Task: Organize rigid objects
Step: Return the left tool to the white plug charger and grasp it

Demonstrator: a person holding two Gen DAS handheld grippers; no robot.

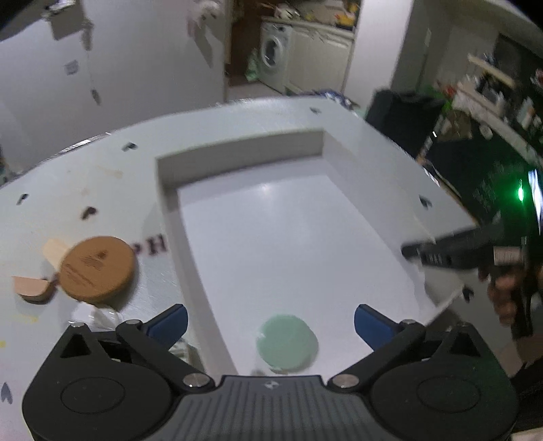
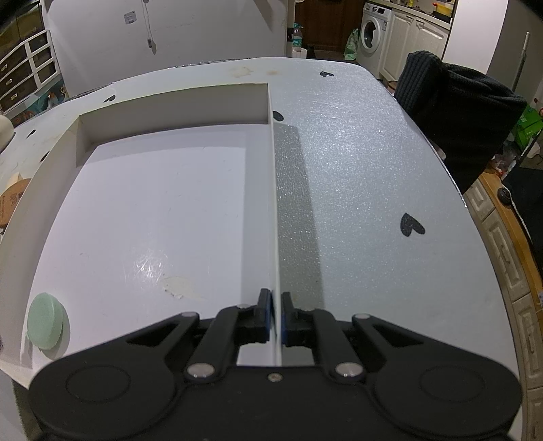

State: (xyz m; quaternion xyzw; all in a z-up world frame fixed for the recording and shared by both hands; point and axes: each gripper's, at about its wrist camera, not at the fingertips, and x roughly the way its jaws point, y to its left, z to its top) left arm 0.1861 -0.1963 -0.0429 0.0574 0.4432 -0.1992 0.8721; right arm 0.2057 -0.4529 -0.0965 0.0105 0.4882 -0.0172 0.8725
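Note:
A shallow white box [image 1: 237, 149] lies on the table. A pale green disc [image 1: 287, 342] rests on the box floor near its front left corner; it also shows in the right wrist view [image 2: 44, 321]. My left gripper [image 1: 270, 322] is open and empty, hovering just above the disc. My right gripper [image 2: 275, 319] is shut on the box's thin right wall [image 2: 274, 203] near its front end. It shows in the left wrist view [image 1: 451, 251] at the box's right side. A brown wooden disc [image 1: 96, 269] and pale wood pieces [image 1: 32, 288] lie left of the box.
The table [image 2: 373, 169] has a speckled grey cover with black heart marks [image 2: 410, 225]. A black cloth-covered object [image 2: 458, 112] stands at the table's right edge. Clear plastic [image 1: 101, 319] lies in front of the brown disc. A washing machine [image 2: 373, 30] stands far behind.

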